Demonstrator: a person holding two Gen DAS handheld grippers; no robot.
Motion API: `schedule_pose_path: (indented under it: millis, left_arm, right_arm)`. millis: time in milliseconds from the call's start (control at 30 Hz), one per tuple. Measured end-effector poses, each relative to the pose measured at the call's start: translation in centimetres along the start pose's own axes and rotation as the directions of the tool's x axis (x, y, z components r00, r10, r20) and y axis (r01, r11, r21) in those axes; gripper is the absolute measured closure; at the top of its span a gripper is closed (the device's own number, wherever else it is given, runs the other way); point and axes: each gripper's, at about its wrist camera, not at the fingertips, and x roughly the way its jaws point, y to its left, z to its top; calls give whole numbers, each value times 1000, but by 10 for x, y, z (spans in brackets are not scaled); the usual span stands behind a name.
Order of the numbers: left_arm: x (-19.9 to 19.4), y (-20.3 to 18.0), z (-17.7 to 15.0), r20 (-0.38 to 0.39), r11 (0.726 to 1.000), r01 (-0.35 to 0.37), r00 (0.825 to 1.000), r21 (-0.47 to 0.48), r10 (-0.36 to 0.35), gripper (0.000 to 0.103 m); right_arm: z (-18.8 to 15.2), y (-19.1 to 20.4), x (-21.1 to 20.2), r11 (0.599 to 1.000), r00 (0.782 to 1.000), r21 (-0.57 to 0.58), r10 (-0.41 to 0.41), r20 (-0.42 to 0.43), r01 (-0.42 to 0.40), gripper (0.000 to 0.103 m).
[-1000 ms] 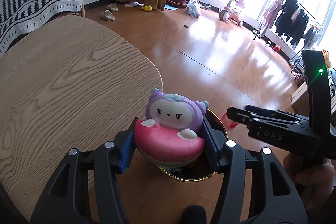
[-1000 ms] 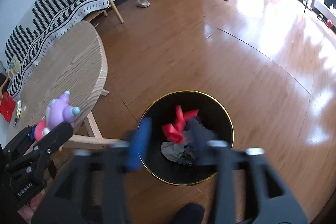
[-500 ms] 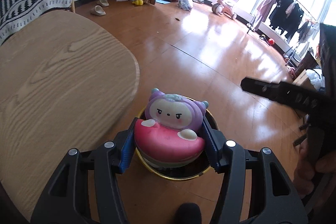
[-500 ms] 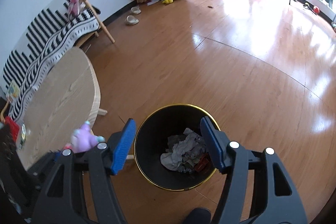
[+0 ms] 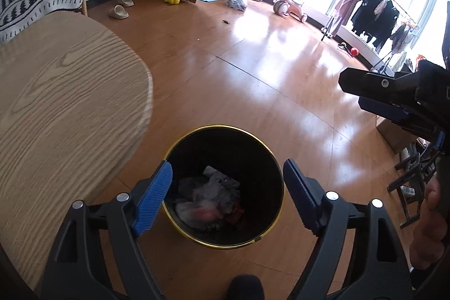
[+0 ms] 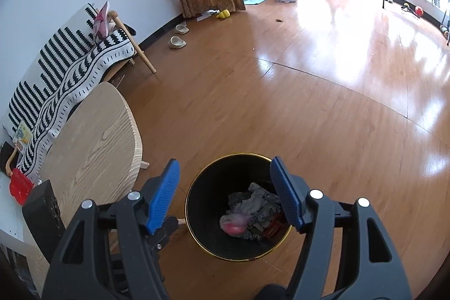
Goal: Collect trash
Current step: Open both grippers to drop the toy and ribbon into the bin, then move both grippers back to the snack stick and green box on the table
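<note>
Our left gripper [image 5: 227, 194] hangs directly over the bin [image 5: 180, 142], fingers opening with nothing between them. The pink toy [image 5: 204, 212] lies below in the bin's trash. Our right gripper [image 6: 225, 194] stands apart and empty too.

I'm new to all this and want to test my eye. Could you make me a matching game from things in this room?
Things:
1. bin
2. pink toy
3. slippers
4. left tongs

Places or states:
A. on the floor by the curtain
B. black with a gold rim
C. opening, nothing between them
D. lying in the bin

Pairs: 1-B, 2-D, 3-A, 4-C
</note>
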Motion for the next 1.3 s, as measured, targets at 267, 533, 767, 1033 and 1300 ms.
schedule_pose_path:
  millis: [267, 533, 767, 1033, 1300]
  left_arm:
    - [-48, 50, 1, 57, 997, -60, 996, -40, 63, 21]
    - [-132, 157, -10, 132, 959, -218, 961, -180, 243, 17]
    - [-199, 294, -38, 88, 834, -453, 861, -316, 501, 17]
    - [-220, 426, -69, -39, 713, -535, 811, -453, 583, 17]
    - [-206, 459, -54, -51, 716, -547, 808, -434, 587, 16]
  right_arm:
    - [-1, 49, 8, 996, 999, -83, 35, -20, -36, 35]
    - [-18, 152, 24, 966, 992, -231, 107, -67, -120, 33]
    - [-52, 260, 39, 902, 977, -378, 166, -137, -206, 33]
    - [-89, 342, 59, 835, 963, -485, 180, -203, -258, 33]
    - [-99, 374, 76, 808, 954, -515, 186, -235, -285, 33]
